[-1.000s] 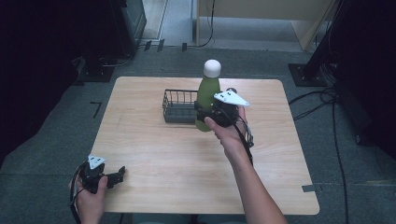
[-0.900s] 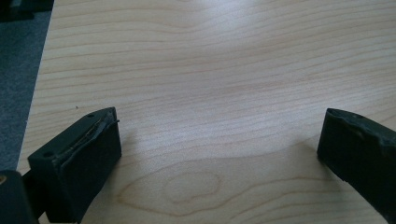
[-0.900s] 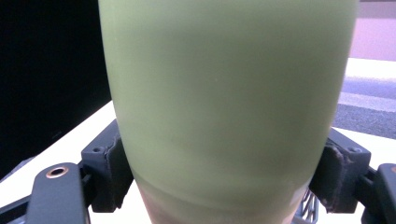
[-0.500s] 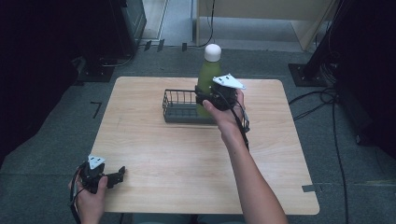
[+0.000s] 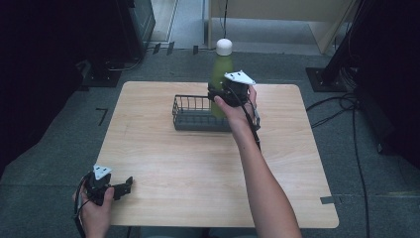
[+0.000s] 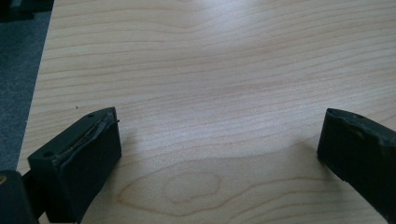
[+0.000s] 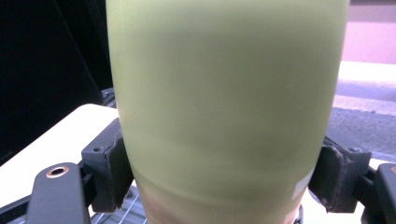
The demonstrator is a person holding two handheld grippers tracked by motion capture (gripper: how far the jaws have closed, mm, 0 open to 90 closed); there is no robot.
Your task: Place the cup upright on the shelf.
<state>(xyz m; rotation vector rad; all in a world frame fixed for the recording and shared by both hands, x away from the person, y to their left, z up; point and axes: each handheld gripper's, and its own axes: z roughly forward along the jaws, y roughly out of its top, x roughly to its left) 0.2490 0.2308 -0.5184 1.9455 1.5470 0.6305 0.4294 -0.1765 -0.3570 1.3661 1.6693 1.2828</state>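
The right gripper (image 5: pixel 221 94) has its fingers (image 7: pixel 106 172) clenched on the lower body of the green bottle (image 5: pixel 221 72), one pad on each side, which keeps the bottle upright with its white cap (image 5: pixel 224 46) on top. The bottle hangs in the air just above the right end of the wire basket (image 5: pixel 195 115), which sits on the far half of the tabletop (image 5: pixel 198 168); that height probably serves to clear the basket's rim. The left gripper (image 5: pixel 111 187) rests at the near left edge, fingers (image 6: pixel 79 158) released and wide apart over bare wood, well out of the way.
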